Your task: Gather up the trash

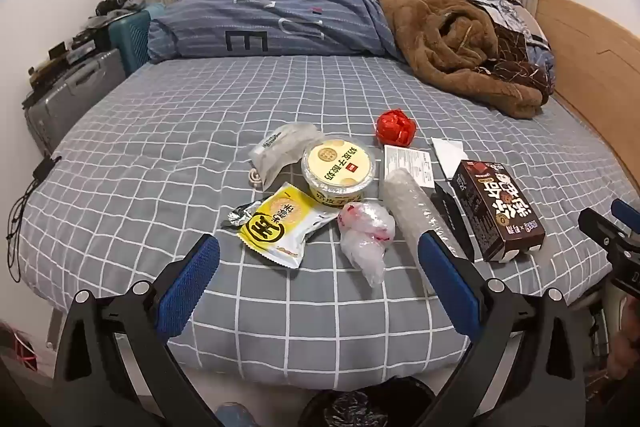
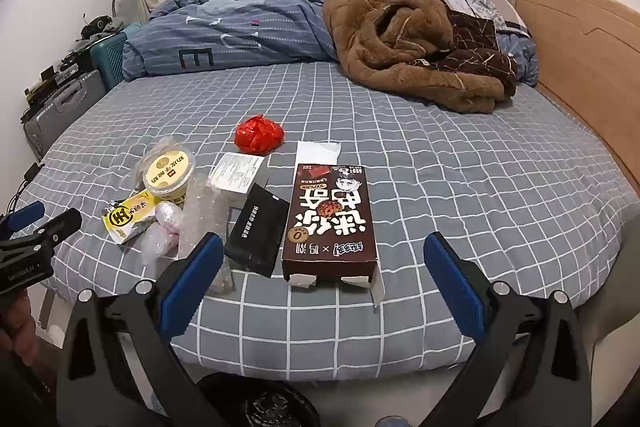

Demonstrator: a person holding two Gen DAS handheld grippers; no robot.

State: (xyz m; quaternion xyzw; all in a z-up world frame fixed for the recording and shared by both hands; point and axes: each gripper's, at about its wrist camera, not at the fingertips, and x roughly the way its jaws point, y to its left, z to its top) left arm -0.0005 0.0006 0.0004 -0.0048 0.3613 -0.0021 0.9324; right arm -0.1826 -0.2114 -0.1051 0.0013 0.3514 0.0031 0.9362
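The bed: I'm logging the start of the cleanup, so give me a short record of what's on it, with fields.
surface: bed with grey checked sheet
trash: yellow wrapper, round tub, red ball, brown box, black packet
bin: black-lined bin below the bed edge
left tool: open, empty
right tool: open, empty

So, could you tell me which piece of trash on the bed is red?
The crumpled red wrapper ball, lying farthest back on the checked sheet; the other pieces are yellow, white, clear, black or brown.
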